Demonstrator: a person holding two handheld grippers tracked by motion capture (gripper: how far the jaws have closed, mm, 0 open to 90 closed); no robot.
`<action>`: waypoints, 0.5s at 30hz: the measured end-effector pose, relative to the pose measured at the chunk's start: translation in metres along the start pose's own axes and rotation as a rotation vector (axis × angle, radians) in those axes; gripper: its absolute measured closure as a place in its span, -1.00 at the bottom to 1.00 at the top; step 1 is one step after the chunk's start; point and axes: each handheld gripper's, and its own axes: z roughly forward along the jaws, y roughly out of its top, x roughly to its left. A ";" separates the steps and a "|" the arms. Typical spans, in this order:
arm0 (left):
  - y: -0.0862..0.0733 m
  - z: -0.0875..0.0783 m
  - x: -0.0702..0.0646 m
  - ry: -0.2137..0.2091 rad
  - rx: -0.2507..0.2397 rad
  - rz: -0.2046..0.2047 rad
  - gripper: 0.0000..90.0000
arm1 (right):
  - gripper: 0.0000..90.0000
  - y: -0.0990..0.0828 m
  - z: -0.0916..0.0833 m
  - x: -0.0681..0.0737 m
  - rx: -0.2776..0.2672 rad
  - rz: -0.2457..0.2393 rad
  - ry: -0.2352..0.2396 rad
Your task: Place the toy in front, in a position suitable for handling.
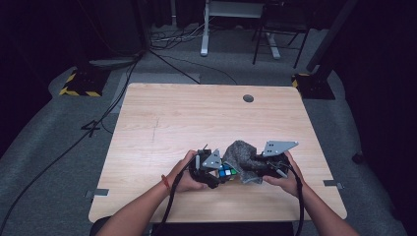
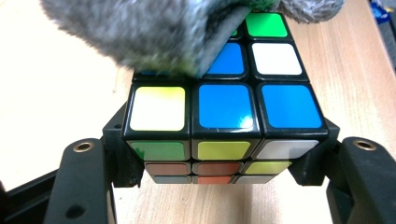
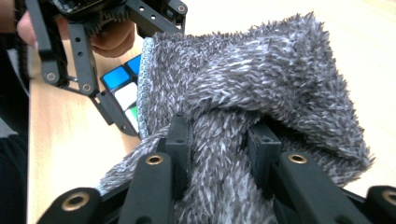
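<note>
A colour puzzle cube [image 2: 224,112] with blue, yellow, white and green tiles sits between the jaws of my left gripper [image 2: 224,161], which is shut on its two sides. From above, the cube [image 1: 226,171] shows near the table's front edge, with the left gripper [image 1: 212,173] at its left. A fluffy grey cloth [image 3: 243,93] is bunched between the jaws of my right gripper [image 3: 219,144], which is shut on it. The cloth [image 1: 242,156] drapes over the far part of the cube's top face, held there by the right gripper [image 1: 259,168].
The wooden table [image 1: 196,118] has a round grommet hole [image 1: 248,98] near its far edge. Cables trail from both grippers toward the person. Beyond the table are a stand base [image 1: 81,81] with yellow-black tape and desk legs on the grey floor.
</note>
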 end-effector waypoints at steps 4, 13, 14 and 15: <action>0.000 0.001 0.001 -0.002 0.010 -0.003 -0.25 | 0.51 0.004 0.000 0.005 -0.003 -0.018 0.001; 0.004 0.011 -0.003 -0.022 0.026 0.019 -0.24 | 0.51 0.014 0.007 0.021 -0.017 -0.062 0.070; 0.004 0.011 -0.003 -0.022 0.026 0.019 -0.25 | 0.51 0.014 0.007 0.021 -0.017 -0.062 0.070; 0.005 0.013 -0.005 -0.027 0.028 0.020 -0.25 | 0.51 0.015 0.009 0.024 -0.015 -0.071 0.077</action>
